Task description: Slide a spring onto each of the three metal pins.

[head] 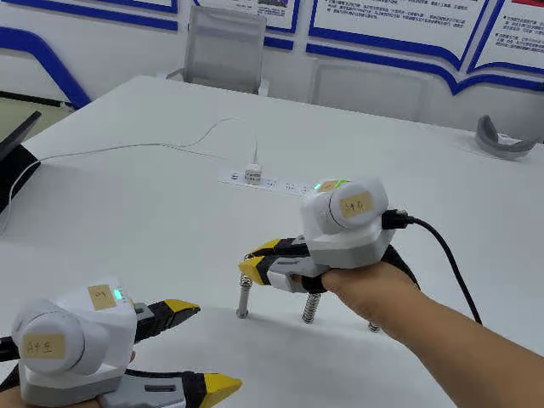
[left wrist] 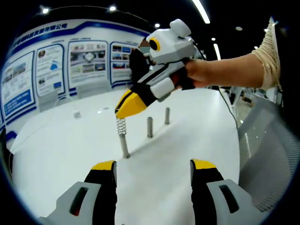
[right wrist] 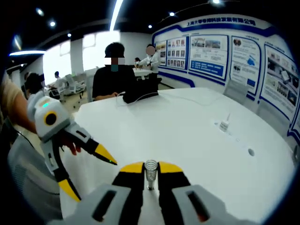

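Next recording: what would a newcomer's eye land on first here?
The right hand-held gripper sits mid-table, its jaws shut on a spring at the top of the nearest metal pin. Behind it, the middle pin already wears a spring, with a far pin beyond. The left hand-held gripper hangs open at the lower left of the head view.

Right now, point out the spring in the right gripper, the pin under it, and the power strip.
spring (left wrist: pixel 121 126): left gripper view, middle coils
pin (left wrist: pixel 125 147): left gripper view, bare shaft
power strip (head: pixel 285 184): head view, top face
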`<state>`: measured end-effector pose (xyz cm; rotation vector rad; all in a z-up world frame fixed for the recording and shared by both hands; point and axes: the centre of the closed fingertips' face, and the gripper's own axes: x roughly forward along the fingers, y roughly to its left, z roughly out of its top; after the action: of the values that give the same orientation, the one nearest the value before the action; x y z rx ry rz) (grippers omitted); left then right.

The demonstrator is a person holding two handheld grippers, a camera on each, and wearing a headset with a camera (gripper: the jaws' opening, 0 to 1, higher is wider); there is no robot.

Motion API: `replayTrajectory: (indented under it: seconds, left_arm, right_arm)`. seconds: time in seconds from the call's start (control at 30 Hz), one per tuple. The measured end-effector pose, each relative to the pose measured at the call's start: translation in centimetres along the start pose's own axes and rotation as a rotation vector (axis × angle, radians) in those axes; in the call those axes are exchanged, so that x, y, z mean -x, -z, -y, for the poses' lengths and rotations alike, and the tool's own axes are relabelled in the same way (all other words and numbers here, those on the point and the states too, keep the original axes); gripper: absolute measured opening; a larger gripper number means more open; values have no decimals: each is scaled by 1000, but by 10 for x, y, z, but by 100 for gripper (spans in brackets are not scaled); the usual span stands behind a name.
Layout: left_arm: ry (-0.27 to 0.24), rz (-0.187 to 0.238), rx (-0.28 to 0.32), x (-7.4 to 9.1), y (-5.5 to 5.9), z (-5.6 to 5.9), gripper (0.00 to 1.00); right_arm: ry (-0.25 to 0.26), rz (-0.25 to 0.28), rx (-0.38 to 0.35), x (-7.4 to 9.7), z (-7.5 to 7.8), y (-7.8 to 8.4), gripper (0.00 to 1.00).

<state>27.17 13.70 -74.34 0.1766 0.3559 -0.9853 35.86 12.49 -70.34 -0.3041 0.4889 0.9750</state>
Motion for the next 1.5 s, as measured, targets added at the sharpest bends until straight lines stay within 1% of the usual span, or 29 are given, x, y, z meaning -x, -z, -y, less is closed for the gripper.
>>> replayTrajectory:
  seconds: [0.23, 0.63, 0.87, 1.13, 1.5]
  left_arm:
    - [3, -7, 2, 0, 2, 0, 64]
    - [3, -12, 5, -1, 4, 1, 64]
    - [-2, -12, 6, 0, 4, 0, 64]
    - [-5, -16, 10, 0, 7, -2, 64]
    - [-6, -14, 11, 0, 7, -3, 64]
  right_arm:
    - [-4, -4, -9, -4, 0, 3, 12]
    - [-2, -14, -21, -9, 0, 15, 12]
    - [0, -32, -21, -16, -1, 26, 12]
    - [2, -50, -17, -23, -2, 33, 12]
    - [6, -70, -22, -29, -2, 42, 12]
